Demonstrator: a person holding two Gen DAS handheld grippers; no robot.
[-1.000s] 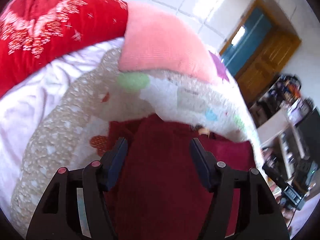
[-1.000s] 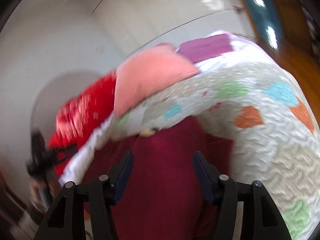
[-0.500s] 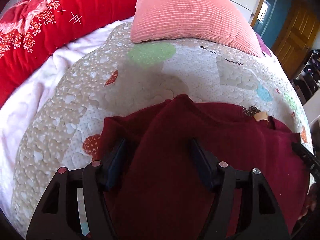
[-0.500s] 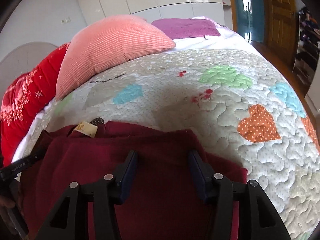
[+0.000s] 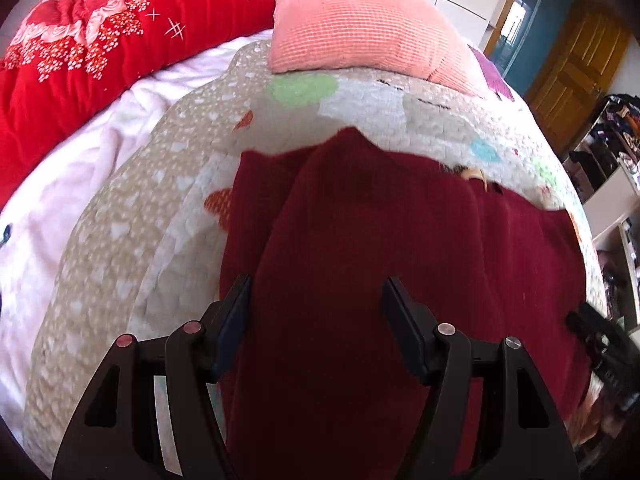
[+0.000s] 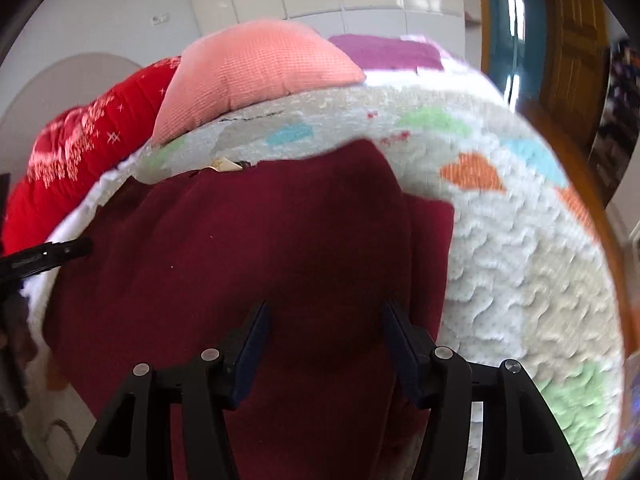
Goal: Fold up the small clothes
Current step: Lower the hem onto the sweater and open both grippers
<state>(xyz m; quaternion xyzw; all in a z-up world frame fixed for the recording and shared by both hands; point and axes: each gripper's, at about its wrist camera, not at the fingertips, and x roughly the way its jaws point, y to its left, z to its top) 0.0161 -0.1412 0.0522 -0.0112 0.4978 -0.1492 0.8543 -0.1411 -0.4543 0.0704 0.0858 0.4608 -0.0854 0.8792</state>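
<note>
On the heart-patterned quilt [image 5: 192,184] the maroon garment [image 5: 400,248] has pulled back toward both cameras since half a second ago, suggesting it is mid-fold or being straightened. Left gripper [image 5: 316,304] and right gripper [image 6: 324,328] stand wide, with cloth between the fingers. The tan neck label [image 6: 226,165] is too small to read.

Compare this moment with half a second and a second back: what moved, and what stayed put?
The dark red garment is draped across both open grippers, the left gripper and right gripper. Since half a second ago its far edge has bunched into raised peaks, and the right view has tilted and blurred, so that gripper is moving. No grip was taken or released. The pink pillow, red blanket and quilt stayed put.
</note>
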